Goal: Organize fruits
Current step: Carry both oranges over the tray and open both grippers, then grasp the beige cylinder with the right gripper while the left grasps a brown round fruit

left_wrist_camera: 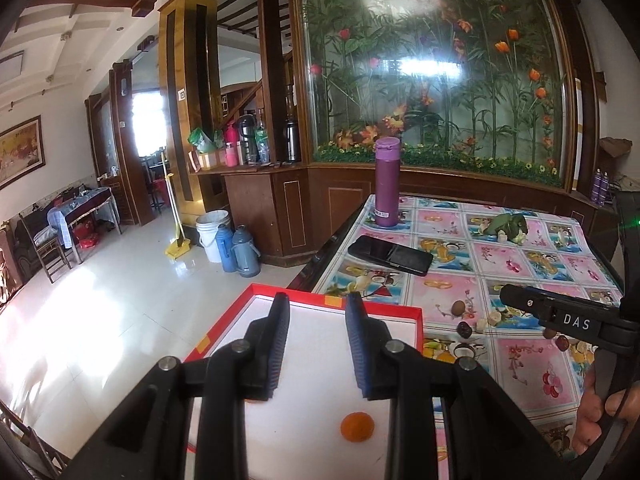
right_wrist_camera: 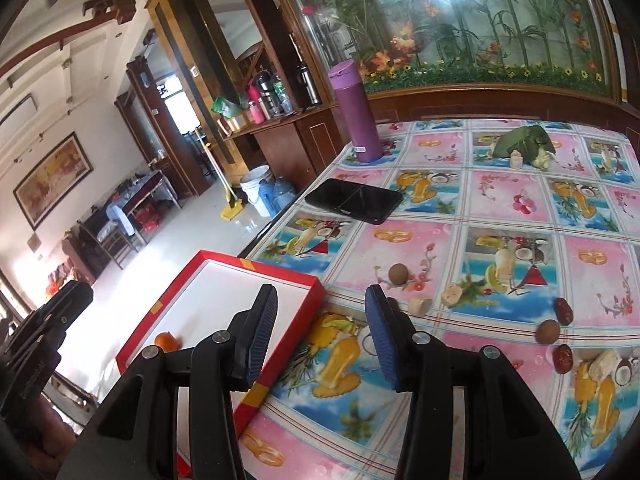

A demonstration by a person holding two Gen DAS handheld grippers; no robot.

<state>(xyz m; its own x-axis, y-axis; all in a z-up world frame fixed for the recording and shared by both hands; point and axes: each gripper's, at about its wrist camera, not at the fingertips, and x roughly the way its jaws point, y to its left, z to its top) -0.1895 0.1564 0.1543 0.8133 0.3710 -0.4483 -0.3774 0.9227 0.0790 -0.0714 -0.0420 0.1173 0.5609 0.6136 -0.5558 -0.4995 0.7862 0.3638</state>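
Landmark: shallow red-rimmed white cardboard tray (right_wrist_camera: 280, 276) at the table's left edge. Left gripper (left_wrist_camera: 318, 342) hovers over the tray — jaws parted, holding nothing. Small round orange fruit (left_wrist_camera: 357, 425) lies inside the tray. Right gripper (right_wrist_camera: 320, 334) straddles the tray's right rim, jaws wide, empty. Right of the tray — brown round fruit (right_wrist_camera: 398, 273), dark red dates (right_wrist_camera: 563, 311) on the patterned tablecloth (right_wrist_camera: 500, 200).

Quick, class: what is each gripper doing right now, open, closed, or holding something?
Left gripper: open, holding nothing, above the red box.
Right gripper: open, holding nothing, above the table.
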